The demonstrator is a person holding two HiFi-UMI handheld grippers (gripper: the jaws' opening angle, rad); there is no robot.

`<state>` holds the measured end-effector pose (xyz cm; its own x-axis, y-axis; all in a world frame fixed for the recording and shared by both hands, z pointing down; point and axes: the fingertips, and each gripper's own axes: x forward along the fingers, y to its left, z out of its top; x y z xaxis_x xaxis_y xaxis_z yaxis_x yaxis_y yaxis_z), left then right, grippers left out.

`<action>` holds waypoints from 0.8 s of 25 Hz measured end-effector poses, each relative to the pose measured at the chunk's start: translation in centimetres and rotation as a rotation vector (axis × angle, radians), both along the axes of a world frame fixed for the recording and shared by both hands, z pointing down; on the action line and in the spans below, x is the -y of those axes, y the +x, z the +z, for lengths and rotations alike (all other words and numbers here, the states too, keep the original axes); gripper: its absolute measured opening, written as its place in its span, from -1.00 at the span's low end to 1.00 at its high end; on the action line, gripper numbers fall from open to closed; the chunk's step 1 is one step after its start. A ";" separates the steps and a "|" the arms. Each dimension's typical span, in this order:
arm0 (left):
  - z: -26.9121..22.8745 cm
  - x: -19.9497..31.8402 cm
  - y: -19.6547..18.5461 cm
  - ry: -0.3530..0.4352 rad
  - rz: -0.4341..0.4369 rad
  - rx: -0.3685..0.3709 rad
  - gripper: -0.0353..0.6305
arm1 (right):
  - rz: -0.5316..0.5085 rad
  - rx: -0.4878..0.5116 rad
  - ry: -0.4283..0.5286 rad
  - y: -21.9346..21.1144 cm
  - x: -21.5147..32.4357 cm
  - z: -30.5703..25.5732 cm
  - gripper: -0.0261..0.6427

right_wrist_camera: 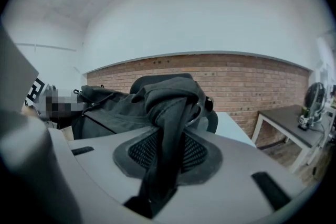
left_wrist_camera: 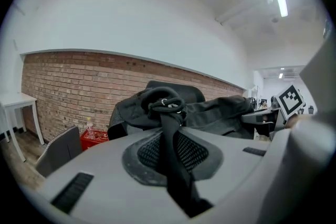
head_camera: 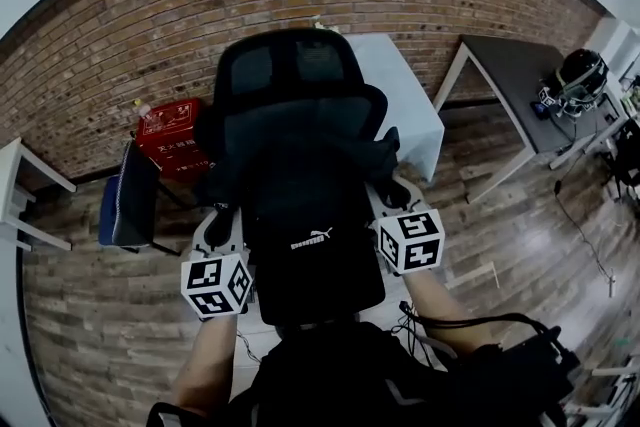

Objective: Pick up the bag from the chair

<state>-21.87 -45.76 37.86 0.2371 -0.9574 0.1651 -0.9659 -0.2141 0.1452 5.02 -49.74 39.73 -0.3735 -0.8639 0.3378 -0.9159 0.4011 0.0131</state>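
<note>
"Well, where is the bag?"

"It hangs between both grippers, right in front of the black office chair and its backrest. It hides the seat, so I cannot tell whether it touches."

"And the jaws?"

"The left gripper is pinched narrow on a black strap. The right gripper is clamped on the other strap."

"What crowds round?"

"A white table stands just behind the chair. A red crate with a bottle sits against the brick wall. There's a dark side chair at the left and a grey desk with a helmet at the right. Cables trail by the person's arm."
</note>
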 end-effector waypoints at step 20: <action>-4.7 -2.0 0.0 0.119 0.003 0.035 -0.73 | -0.046 -0.013 0.101 -0.3 -1.3 -4.8 -0.63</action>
<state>-21.91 -43.73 33.16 0.2365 -0.9699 0.0582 -0.9692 -0.2312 0.0851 4.69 -48.40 34.97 -0.4093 -0.8761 0.2546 -0.8963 0.4383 0.0673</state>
